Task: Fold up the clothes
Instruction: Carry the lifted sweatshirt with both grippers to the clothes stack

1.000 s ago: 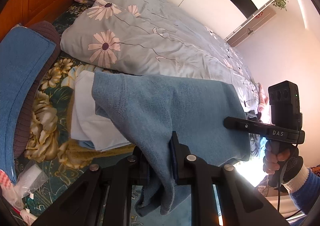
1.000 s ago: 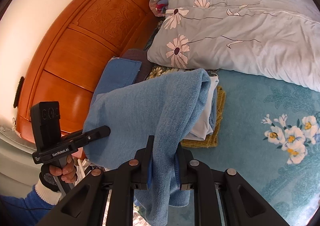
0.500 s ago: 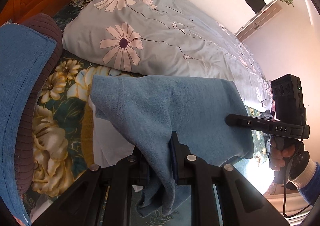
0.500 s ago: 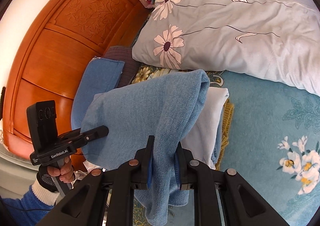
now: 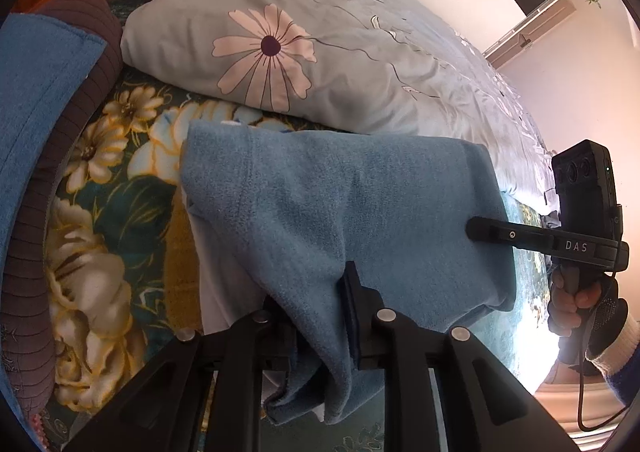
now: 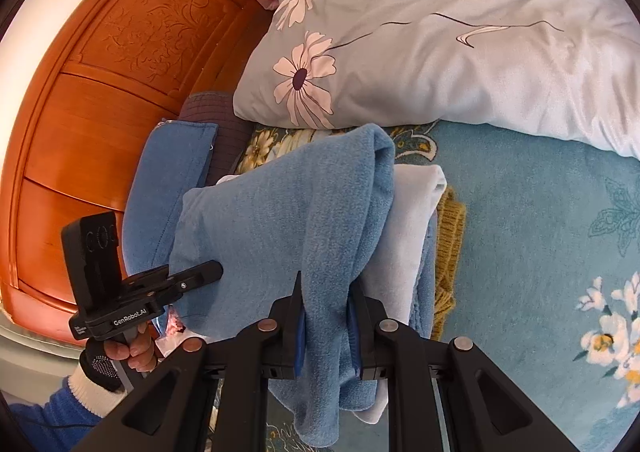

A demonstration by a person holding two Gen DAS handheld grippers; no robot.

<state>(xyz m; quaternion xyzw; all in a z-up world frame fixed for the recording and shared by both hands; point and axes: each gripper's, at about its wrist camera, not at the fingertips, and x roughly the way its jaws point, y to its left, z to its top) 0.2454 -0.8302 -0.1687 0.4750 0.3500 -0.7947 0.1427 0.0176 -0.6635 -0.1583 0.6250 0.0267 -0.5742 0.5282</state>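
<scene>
A blue fleece garment [image 5: 340, 195] [image 6: 288, 211] hangs folded between both grippers, just above a stack of folded clothes on the bed. The stack shows a white piece [image 6: 412, 219] over a mustard knit [image 6: 452, 236]. My left gripper [image 5: 316, 288] holds the garment's near edge. Its jaws are opening, with the fleece still pinched between the pads. My right gripper [image 6: 328, 284] is shut on the other edge. Each gripper also shows in the other's view: the right gripper [image 5: 480, 230] and the left gripper [image 6: 212, 272], both held by gloved hands.
A grey-blue duvet with daisies [image 6: 440, 51] lies bunched behind the stack. A blue pillow [image 5: 36, 91] and a brown cushion [image 5: 92, 19] lean on the carved wooden headboard [image 6: 100, 91]. The teal floral bedsheet [image 6: 540, 252] spreads right of the stack.
Both grippers have come down and forward with the fleece garment. The folded stack and the duvet look closer, and the garment now covers most of the stack.
</scene>
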